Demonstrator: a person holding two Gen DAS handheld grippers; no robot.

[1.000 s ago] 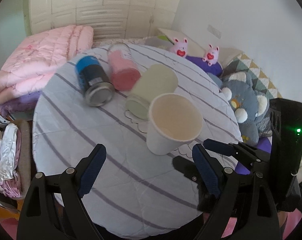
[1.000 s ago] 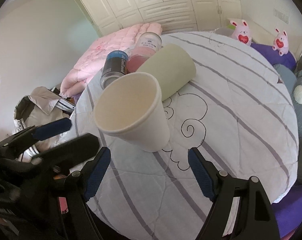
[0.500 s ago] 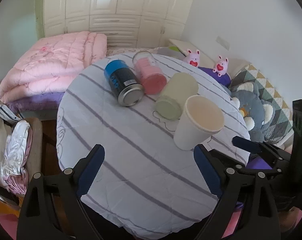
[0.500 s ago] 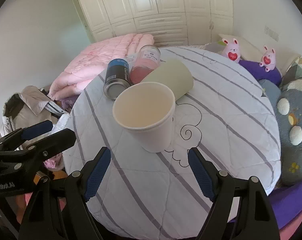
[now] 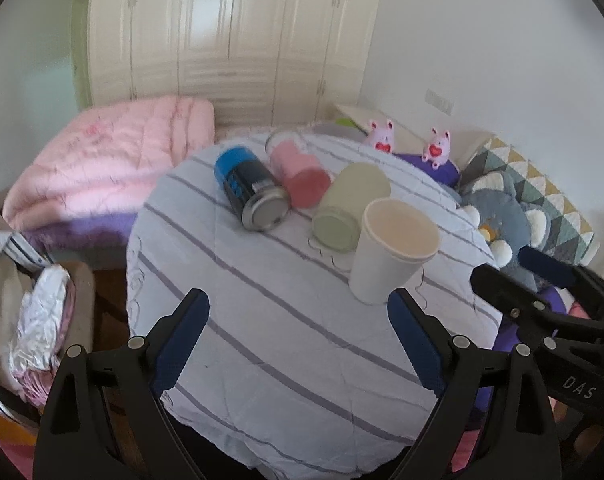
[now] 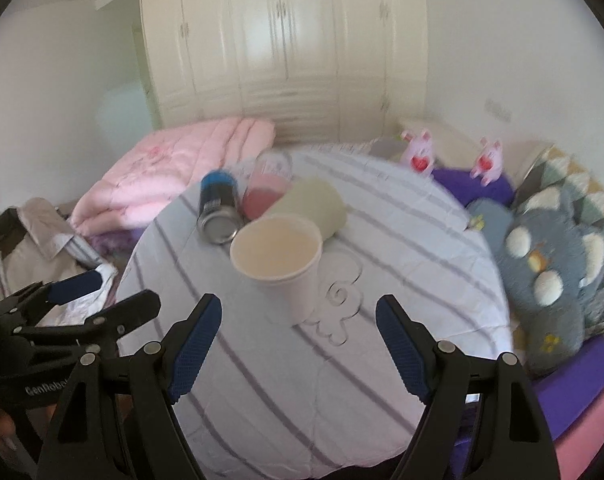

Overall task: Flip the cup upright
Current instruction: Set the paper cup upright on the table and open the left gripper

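Note:
A white paper cup (image 5: pixel 390 248) stands upright, mouth up, on the round striped table (image 5: pixel 262 340); it also shows in the right wrist view (image 6: pixel 286 264). My left gripper (image 5: pixel 298 336) is open and empty, below and left of the cup, well apart from it. My right gripper (image 6: pixel 298 340) is open and empty, in front of the cup, not touching it. The right gripper also shows at the right edge of the left wrist view (image 5: pixel 542 300), and the left gripper at the left edge of the right wrist view (image 6: pixel 82 304).
Behind the cup lie a pale green cup (image 5: pixel 350 208), a pink-filled jar (image 5: pixel 298 172) and a blue can (image 5: pixel 250 192), all on their sides. A pink quilt (image 5: pixel 110 160) is at left, plush toys (image 5: pixel 502 220) at right, clothes (image 5: pixel 38 312) on the floor.
Both grippers have pulled back and up from the cup, which stays upright on the table. The views now take in more of the room.

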